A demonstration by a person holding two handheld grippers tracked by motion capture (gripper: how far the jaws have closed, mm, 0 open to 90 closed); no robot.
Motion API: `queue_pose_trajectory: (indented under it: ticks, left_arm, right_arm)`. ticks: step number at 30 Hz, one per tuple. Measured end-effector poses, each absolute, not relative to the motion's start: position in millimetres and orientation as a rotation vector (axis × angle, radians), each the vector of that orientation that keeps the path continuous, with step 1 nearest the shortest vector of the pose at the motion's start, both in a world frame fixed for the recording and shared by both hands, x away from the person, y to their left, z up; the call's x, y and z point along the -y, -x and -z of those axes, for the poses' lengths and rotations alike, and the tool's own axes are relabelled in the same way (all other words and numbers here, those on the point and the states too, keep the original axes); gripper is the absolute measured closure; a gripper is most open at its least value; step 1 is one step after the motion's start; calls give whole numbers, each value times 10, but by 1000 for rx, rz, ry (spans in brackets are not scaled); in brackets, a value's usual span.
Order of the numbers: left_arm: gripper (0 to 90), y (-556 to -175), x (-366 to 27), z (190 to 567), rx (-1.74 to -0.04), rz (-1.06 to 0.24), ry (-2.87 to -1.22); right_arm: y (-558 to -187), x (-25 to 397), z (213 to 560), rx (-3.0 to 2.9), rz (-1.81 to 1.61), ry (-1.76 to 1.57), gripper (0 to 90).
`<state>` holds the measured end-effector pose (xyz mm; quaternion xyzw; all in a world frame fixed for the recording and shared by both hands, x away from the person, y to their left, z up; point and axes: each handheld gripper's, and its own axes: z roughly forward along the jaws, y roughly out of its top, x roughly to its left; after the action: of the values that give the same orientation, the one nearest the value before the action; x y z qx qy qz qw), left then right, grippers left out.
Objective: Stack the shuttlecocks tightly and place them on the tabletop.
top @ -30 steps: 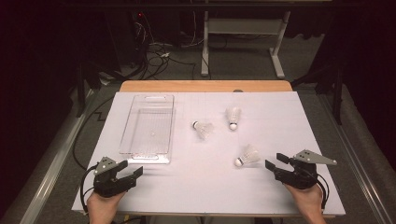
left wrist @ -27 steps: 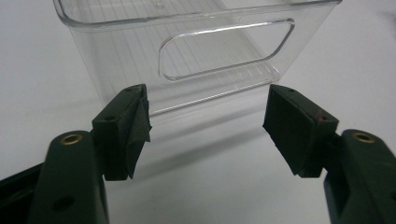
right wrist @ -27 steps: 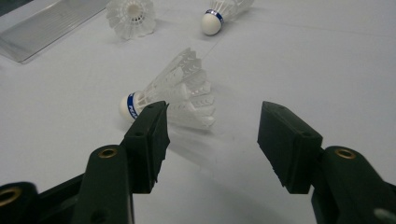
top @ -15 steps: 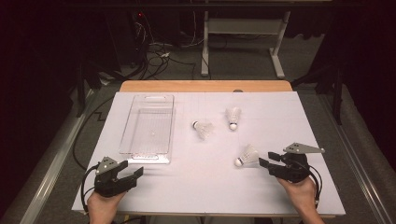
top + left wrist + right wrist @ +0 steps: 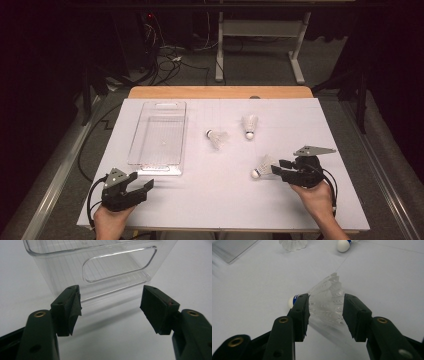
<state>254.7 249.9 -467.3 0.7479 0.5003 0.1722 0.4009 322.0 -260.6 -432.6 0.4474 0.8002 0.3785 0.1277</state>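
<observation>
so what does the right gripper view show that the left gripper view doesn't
The right gripper view alone has the nearest shuttlecock lying between its gripper's open jaws, the skirt flanked by both pads and its white cork tip pointing away to the left; two more shuttlecocks lie farther off.

The left gripper view alone has the end wall of the clear plastic bin with its cut-out handle, close ahead of open jaws with nothing between them.

Both share the white table surface and a pair of black jaws rising from below.

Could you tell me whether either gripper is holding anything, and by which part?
Nothing yet: the right gripper brackets the shuttlecock skirt, still open; the left gripper is open too.
</observation>
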Motion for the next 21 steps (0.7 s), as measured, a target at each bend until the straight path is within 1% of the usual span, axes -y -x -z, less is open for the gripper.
queue_pose_trajectory:
  ticks: [7, 14, 21]
  left_arm:
    - [336, -2547, -2498, 4675, -1265, -432, -1890]
    - [336, -2548, -2497, 4676, -1266, -428, -1891]
    - [335, -2550, -2495, 4676, -1264, -427, -1891]
  right_arm:
    - [-3264, 2573, 4341, -2348, -1091, -1313, 581]
    - [-3289, 2548, 4340, -2336, -1112, -1318, 549]
    - [-3308, 2522, 4344, -2356, -1114, -1326, 566]
